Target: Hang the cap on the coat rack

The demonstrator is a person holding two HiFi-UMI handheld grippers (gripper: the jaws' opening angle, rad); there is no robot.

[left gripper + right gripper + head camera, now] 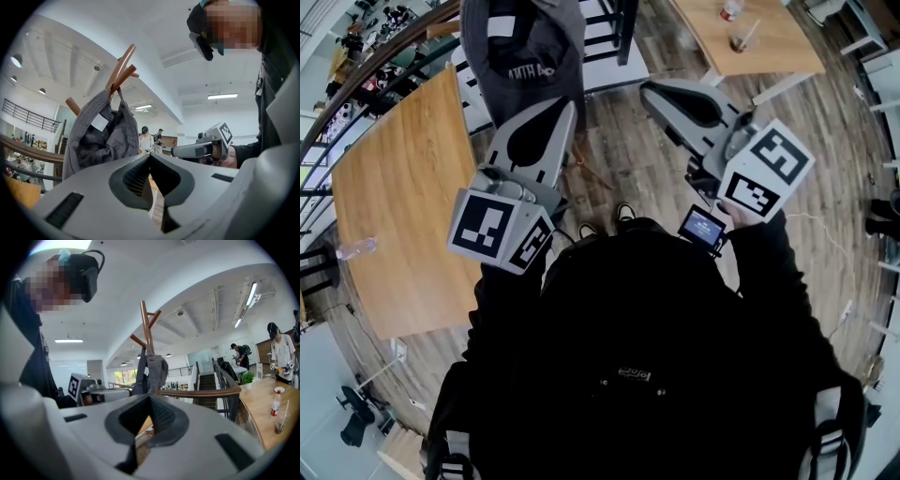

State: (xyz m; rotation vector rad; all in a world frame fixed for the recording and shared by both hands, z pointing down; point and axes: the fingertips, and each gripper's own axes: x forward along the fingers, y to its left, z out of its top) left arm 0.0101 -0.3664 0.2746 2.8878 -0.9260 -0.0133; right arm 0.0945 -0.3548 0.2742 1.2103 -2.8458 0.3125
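Dark grey fabric cap (101, 136) already hung over a peg of the brown wooden coat rack (121, 75), carried by the peg alone. Left gripper (151, 158) just below the cap, jaws together on nothing. Right gripper (149, 401) off to the side, jaws also together, empty. Light wooden bench (398, 197) near on the left. Nothing seen in the way.
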